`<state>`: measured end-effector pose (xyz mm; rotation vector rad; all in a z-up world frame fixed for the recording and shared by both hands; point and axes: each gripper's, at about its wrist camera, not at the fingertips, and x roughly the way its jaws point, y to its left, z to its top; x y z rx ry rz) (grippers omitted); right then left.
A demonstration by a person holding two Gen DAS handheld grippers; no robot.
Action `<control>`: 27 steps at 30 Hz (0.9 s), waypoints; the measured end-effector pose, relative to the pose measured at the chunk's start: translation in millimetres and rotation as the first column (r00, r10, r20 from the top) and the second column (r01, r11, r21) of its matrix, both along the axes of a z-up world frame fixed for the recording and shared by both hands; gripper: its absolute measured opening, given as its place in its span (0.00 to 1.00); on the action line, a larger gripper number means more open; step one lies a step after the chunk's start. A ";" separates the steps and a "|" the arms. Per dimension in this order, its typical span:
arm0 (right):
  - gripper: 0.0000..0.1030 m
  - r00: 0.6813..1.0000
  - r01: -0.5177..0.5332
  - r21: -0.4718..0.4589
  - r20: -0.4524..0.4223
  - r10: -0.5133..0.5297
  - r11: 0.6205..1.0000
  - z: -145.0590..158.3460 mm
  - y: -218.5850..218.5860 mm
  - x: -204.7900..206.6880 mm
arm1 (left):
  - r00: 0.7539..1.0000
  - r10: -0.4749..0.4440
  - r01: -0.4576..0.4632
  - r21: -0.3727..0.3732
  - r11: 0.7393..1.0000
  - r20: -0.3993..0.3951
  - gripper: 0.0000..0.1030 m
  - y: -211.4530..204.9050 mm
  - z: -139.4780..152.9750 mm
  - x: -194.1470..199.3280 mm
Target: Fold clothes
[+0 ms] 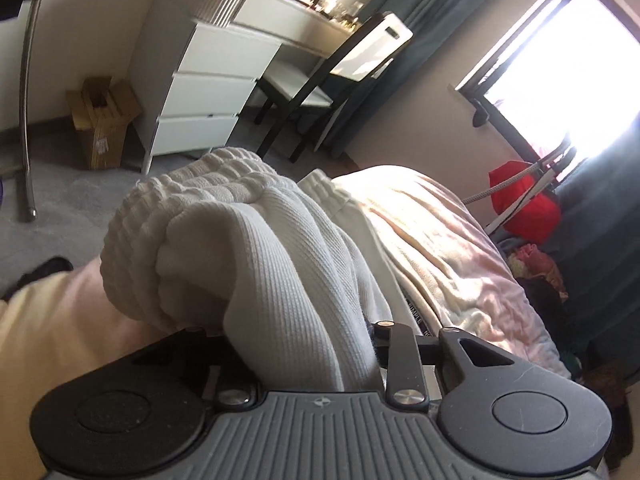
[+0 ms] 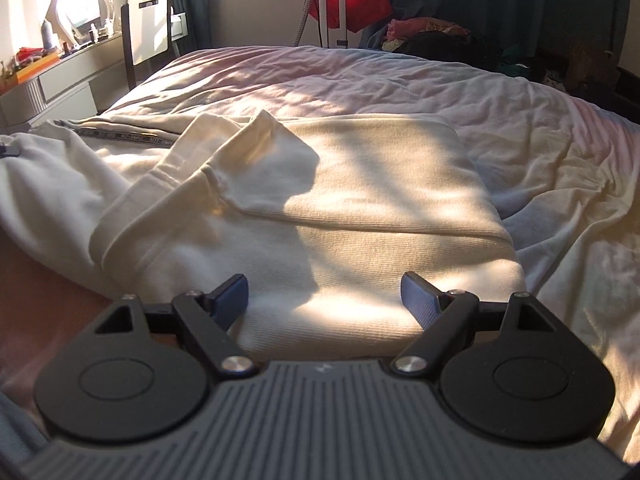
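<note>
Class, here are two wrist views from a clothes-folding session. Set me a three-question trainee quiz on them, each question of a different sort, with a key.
1. True or false: the right gripper is shut on the cream sweatshirt.
2. Multiple choice: what does the left gripper hold? A) a ribbed part of the sweatshirt B) the bedsheet C) nothing
3. Fill in: the sweatshirt lies on a ____.

Key: 1 false, its jaws stand wide apart; 2 A; 3 bed.
</note>
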<state>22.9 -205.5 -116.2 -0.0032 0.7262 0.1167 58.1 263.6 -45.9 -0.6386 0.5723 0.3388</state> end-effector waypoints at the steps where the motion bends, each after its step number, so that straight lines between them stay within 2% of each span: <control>1: 0.83 1.000 0.011 0.018 0.015 -0.011 1.000 4.7 -4.2 -2.2 | 1.000 -0.011 0.010 0.054 0.998 0.015 0.25 -9.8 9.9 0.3; 5: 0.83 0.995 0.072 0.075 0.059 -0.076 0.995 18.7 -25.0 -8.6 | 0.997 -0.021 0.003 0.244 0.970 0.071 0.23 -62.8 50.9 -2.0; 7: 0.83 0.990 0.113 0.094 0.072 -0.120 0.989 23.1 -36.7 -10.3 | 0.992 -0.031 -0.006 0.297 0.955 0.119 0.23 -93.1 69.9 -3.0; 11: 0.83 0.970 0.207 0.036 0.124 -0.210 0.978 34.1 -56.0 -12.4 | 0.974 -0.096 0.003 0.411 0.912 0.205 0.21 -166.3 102.4 1.7; 16: 0.83 0.930 0.320 0.118 0.150 -0.336 0.940 42.7 -94.6 -16.2 | 0.933 -0.200 0.017 0.519 0.855 0.299 0.21 -272.1 122.6 2.3; 19: 0.83 0.895 0.397 0.180 0.140 -0.423 0.900 42.9 -116.6 -19.9 | 0.902 -0.265 0.031 0.562 0.827 0.341 0.19 -330.1 121.9 5.0; 22: 0.83 0.856 0.463 0.173 0.169 -0.489 0.869 45.5 -129.6 -20.6 | 0.867 -0.346 0.062 0.610 0.790 0.360 0.18 -388.2 111.3 8.2; 27: 0.83 0.802 0.528 0.209 0.196 -0.564 0.823 49.3 -148.8 -26.1 | 0.822 -0.473 0.143 0.689 0.711 0.317 0.17 -474.9 64.4 11.6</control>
